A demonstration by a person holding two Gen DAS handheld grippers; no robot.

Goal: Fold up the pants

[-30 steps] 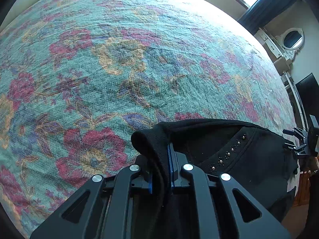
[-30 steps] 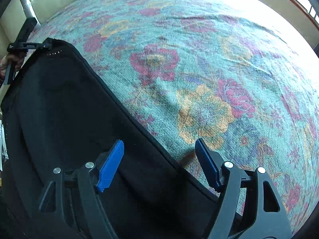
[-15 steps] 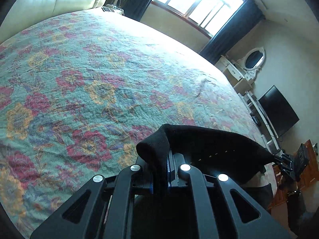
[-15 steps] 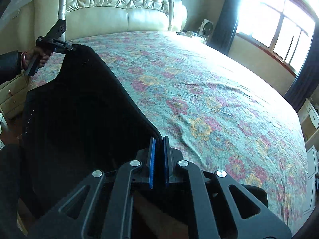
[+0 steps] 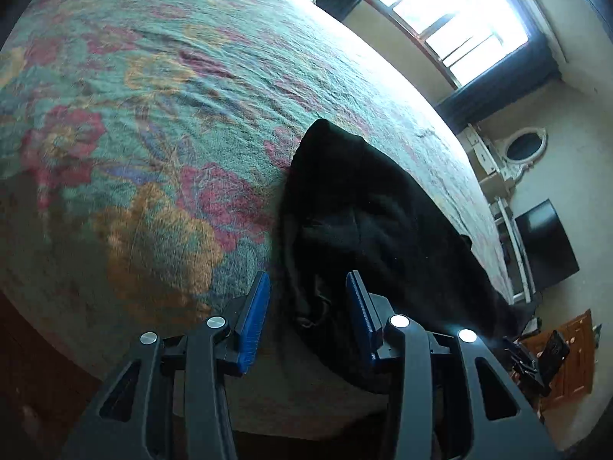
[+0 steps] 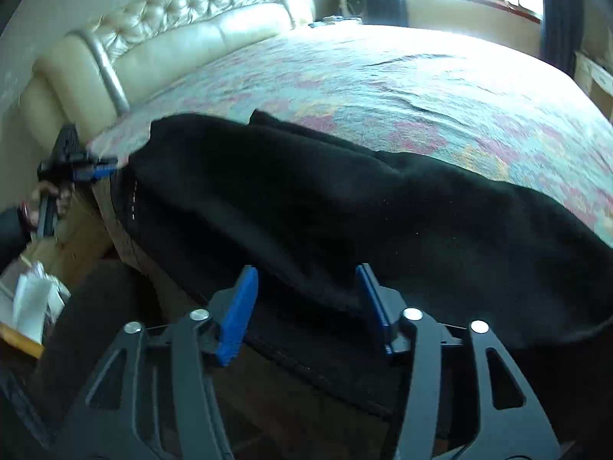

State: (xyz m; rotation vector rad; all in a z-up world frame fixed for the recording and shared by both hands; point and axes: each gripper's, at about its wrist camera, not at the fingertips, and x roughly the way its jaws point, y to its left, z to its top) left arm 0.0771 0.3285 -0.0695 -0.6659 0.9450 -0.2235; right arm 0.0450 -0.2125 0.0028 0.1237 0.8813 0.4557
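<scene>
Half a second ago we pinched the soft black pants (image 6: 345, 199) in both grippers; now the left gripper (image 5: 306, 318) and right gripper (image 6: 306, 310) gape empty, and the pants lie draped along the edge of the floral quilted bedspread (image 5: 153, 115), ready for folding. The cream tufted headboard (image 6: 184, 38) sits clear.

Window (image 5: 463, 19) glare blows out bedspread (image 6: 440, 61); fisheye edges dark, slight blur.

left gripper (image 5: 306, 320): fingers now parted, pants (image 5: 367, 222) released | right gripper (image 6: 308, 308): fingers parted again, cloth released | pants now laid on bed (image 5: 153, 115)
</scene>
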